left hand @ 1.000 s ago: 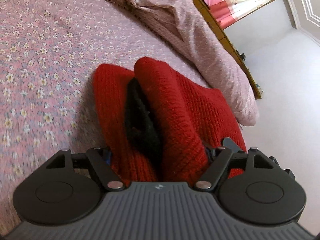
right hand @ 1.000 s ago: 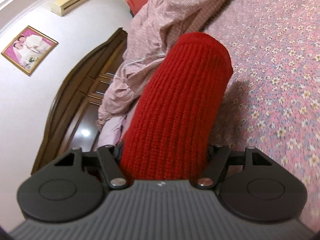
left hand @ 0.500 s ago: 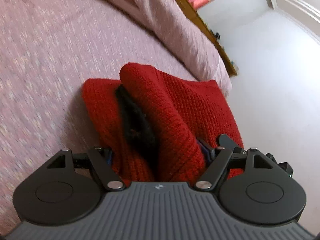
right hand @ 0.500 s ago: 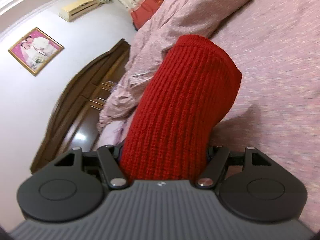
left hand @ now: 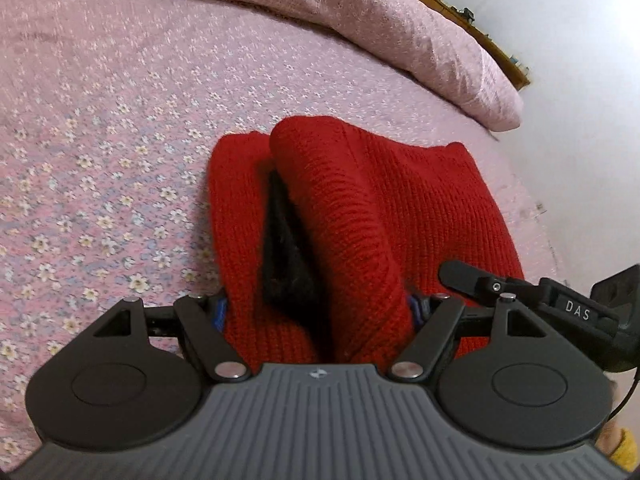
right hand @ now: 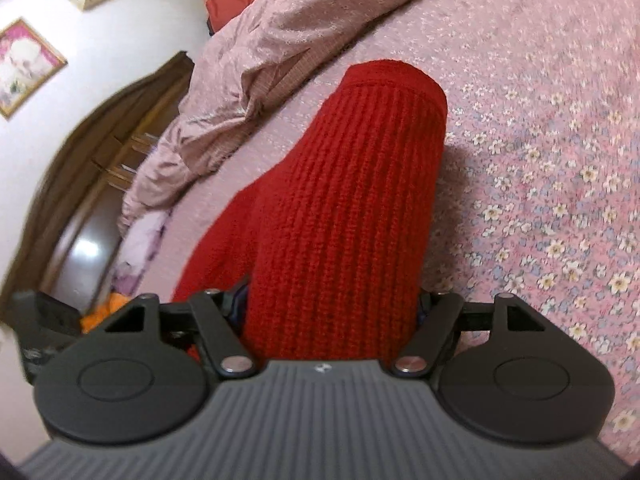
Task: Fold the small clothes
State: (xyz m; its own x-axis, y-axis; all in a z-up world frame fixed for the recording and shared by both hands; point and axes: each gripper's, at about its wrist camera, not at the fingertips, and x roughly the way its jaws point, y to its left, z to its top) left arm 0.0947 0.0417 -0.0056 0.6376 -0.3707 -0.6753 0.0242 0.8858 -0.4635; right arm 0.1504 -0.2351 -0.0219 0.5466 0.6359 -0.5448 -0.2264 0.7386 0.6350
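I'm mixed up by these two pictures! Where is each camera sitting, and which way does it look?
Left wrist view: sits on the left tool, looks along it over the flowered bedspread toward a pink quilt; the right tool peeks in at the right edge.
Right wrist view: sits on the right tool, looks across the bed toward a wooden headboard and framed photo.
Shared: both show the red knit garment clamped in the tool, the bedspread and the quilt.

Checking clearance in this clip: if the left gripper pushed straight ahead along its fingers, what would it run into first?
The left gripper is already clamped on the red knit garment, so that moves with it. Beyond the fold, the floral bedsheet likely comes first, then the rumpled pink quilt; depth is unclear.
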